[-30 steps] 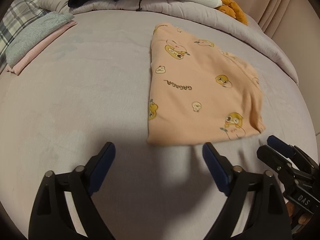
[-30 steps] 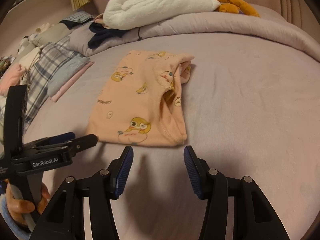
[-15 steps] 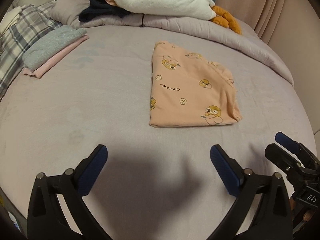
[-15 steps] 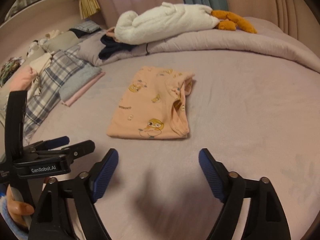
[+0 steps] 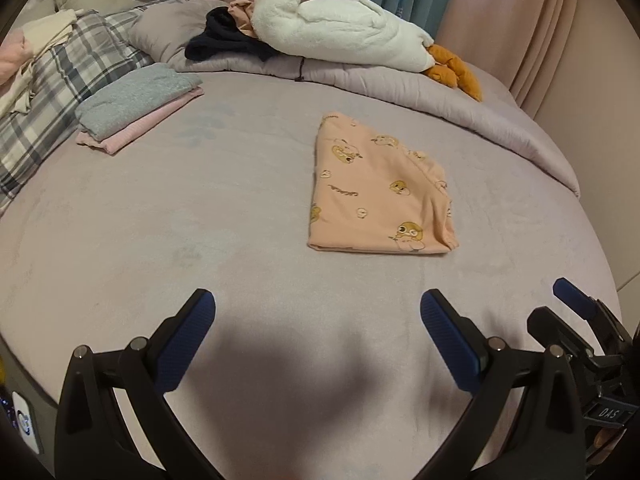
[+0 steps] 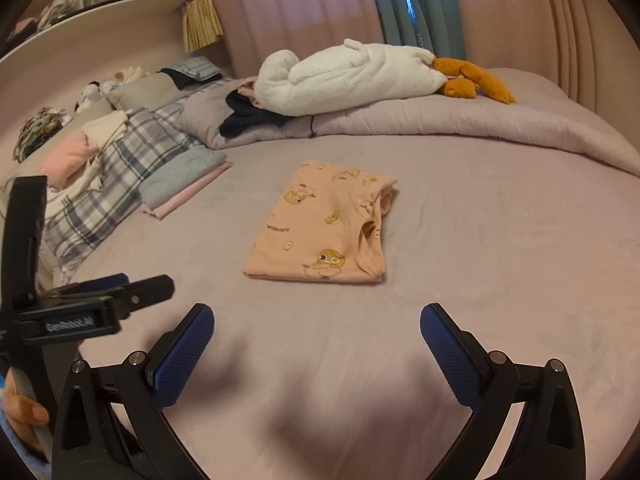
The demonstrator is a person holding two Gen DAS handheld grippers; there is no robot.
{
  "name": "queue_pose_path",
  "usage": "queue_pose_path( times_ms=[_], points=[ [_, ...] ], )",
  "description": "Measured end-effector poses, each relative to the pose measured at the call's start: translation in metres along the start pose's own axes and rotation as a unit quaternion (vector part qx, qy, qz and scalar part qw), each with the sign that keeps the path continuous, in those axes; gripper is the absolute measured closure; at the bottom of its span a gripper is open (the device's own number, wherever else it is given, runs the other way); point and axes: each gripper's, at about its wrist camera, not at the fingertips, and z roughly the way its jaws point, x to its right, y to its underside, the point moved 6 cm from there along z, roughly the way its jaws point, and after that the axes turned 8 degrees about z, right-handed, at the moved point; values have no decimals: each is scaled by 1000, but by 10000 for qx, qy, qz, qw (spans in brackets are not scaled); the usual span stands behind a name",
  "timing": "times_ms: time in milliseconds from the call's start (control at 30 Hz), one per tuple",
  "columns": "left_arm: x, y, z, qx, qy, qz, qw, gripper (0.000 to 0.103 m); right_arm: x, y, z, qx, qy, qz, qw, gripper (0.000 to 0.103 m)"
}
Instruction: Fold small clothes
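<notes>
The peach shirt (image 5: 380,192) with little duck pictures lay folded flat in the middle of the purple bed (image 5: 200,220). It sat far from both tools, and nothing touched it.

The left gripper (image 5: 318,316) was spread wide and held nothing. The right gripper (image 6: 316,332) was spread wide too (its 2 blue pads were far apart) and held nothing. Both hung over the near part of the bed.

On the far left lay a stack of 2 folded clothes (image 5: 136,104), gray on top of pink, beside a plaid blanket (image 5: 52,92). At the far side a white plush toy (image 5: 336,32) with orange feet rested on a rolled quilt (image 5: 440,100).
</notes>
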Motion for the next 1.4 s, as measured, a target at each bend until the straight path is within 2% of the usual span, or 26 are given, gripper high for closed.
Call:
queue_pose_path(
  times_ms=[167,367,633,900,1400],
  points=[
    [-5,1,-7,18,149,-211,9997,0,-5,3,-3,-3,-39,24,10000,1],
    [-13,2,-13,4,-345,-117,9993,0,-16,3,-4,-1,-67,-62,10000,1],
    [-13,3,-13,-103,-168,-116,9997,0,-30,2,-5,24,-173,-149,9997,1],
    [-10,2,-15,-100,-321,83,9994,0,-30,0,-6,20,-136,-106,9998,1],
    [-6,1,-17,-135,-373,182,9990,0,-27,-7,-9,85,-107,-60,9999,1]
  ],
)
